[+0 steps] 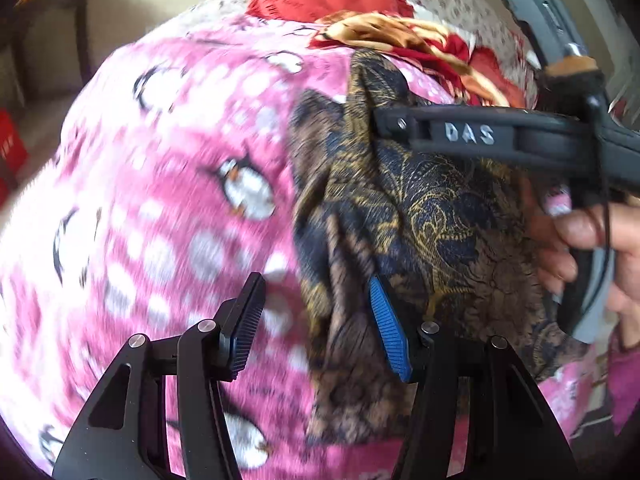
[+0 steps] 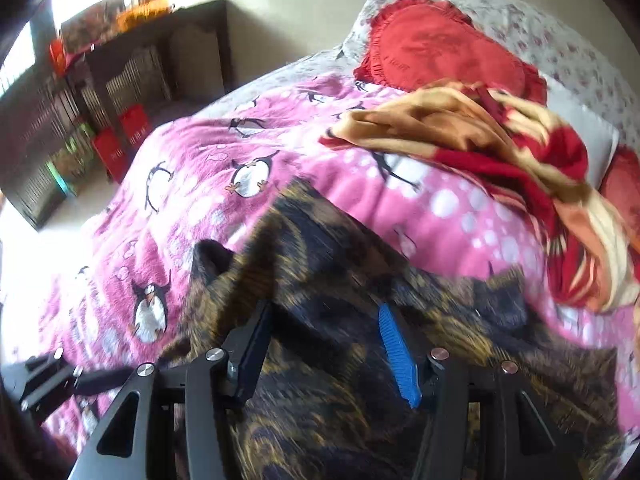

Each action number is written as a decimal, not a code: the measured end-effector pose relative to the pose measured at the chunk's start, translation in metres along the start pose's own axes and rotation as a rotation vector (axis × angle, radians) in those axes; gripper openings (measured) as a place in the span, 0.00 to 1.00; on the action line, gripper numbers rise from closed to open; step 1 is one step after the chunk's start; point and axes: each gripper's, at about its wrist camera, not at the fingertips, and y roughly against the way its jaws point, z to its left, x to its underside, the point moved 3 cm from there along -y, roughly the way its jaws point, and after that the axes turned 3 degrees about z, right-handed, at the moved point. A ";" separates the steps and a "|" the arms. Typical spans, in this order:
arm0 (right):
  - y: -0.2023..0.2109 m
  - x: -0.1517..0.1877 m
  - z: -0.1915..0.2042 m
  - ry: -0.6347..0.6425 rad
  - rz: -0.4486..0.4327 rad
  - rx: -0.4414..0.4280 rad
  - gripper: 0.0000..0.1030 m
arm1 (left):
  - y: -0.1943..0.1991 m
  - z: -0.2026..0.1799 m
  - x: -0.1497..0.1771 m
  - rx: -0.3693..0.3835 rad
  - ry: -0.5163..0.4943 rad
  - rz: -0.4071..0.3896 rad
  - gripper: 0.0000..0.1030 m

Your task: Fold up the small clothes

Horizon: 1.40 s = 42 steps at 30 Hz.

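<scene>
A dark navy and brown garment with a gold paisley print (image 1: 420, 216) lies crumpled on a pink penguin blanket (image 1: 168, 184). My left gripper (image 1: 316, 316) is open just above the garment's left edge, holding nothing. The right gripper's black body marked DAS (image 1: 472, 136) crosses the garment from the right, held by a hand (image 1: 588, 248). In the right wrist view the garment (image 2: 340, 264) fills the foreground under my right gripper (image 2: 324, 344), which is open and empty above it. The left gripper shows at the lower left (image 2: 60, 376).
A tan and red blanket (image 2: 500, 140) is bunched at the far side of the bed, with a red cushion (image 2: 436, 44) behind it. A dark shelf unit (image 2: 100, 92) and red boxes (image 2: 116, 148) stand on the floor to the left.
</scene>
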 end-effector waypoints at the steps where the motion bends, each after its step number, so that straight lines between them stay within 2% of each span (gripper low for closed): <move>1: 0.000 -0.004 0.006 0.013 0.002 0.007 0.51 | 0.002 0.002 0.003 0.015 0.013 -0.008 0.53; 4: 0.005 -0.012 0.025 0.026 0.003 -0.012 0.53 | 0.006 0.006 0.009 0.042 0.039 -0.010 0.53; 6: 0.004 -0.015 0.035 0.025 0.020 -0.061 0.72 | 0.008 0.008 0.012 0.062 0.056 -0.013 0.53; 8: 0.005 -0.014 0.043 0.032 0.033 -0.076 0.72 | 0.009 0.012 0.016 0.095 0.077 -0.017 0.55; 14: -0.011 -0.014 0.067 0.140 0.064 0.013 0.72 | 0.014 0.015 0.025 0.128 0.096 -0.031 0.58; 16: -0.022 -0.012 0.072 0.165 0.088 0.048 0.71 | 0.013 0.013 0.020 0.150 0.110 -0.027 0.66; 17: -0.023 -0.012 0.072 0.183 0.069 0.069 0.53 | 0.012 0.013 0.019 0.168 0.124 -0.029 0.68; 18: -0.020 -0.012 0.072 0.190 0.038 0.102 0.21 | 0.012 0.013 0.018 0.175 0.140 -0.033 0.68; 19: -0.016 -0.014 0.069 0.184 0.021 0.107 0.15 | 0.012 0.013 0.017 0.178 0.144 -0.036 0.68; 21: -0.006 -0.015 0.057 0.116 0.014 0.023 0.10 | 0.010 0.009 0.014 0.180 0.132 -0.046 0.68; 25: 0.010 -0.016 0.038 0.032 -0.007 -0.081 0.10 | 0.006 -0.003 0.009 0.209 0.098 -0.059 0.68; 28: 0.018 -0.017 0.026 -0.032 -0.010 -0.161 0.10 | 0.000 -0.012 0.005 0.281 0.099 -0.038 0.31; 29: 0.018 -0.017 0.022 -0.051 -0.008 -0.180 0.10 | 0.001 -0.011 0.005 0.290 0.106 -0.042 0.25; 31: 0.020 -0.016 0.019 -0.071 0.003 -0.202 0.10 | 0.008 -0.014 0.005 0.325 0.115 -0.070 0.22; 32: 0.020 -0.016 0.019 -0.080 0.006 -0.211 0.17 | 0.013 -0.017 0.005 0.345 0.110 -0.090 0.22; 33: 0.021 -0.017 0.018 -0.098 0.013 -0.224 0.43 | 0.017 -0.019 0.006 0.349 0.101 -0.101 0.22; 35: 0.028 -0.017 0.015 -0.138 0.010 -0.237 0.80 | 0.023 -0.027 0.007 0.342 0.072 -0.116 0.22; 38: 0.035 -0.021 0.019 -0.141 0.004 -0.258 0.80 | 0.025 -0.037 0.006 0.329 0.046 -0.123 0.22; 42: 0.020 -0.022 0.034 -0.060 0.102 -0.170 0.80 | 0.028 -0.049 0.006 0.346 0.038 -0.125 0.22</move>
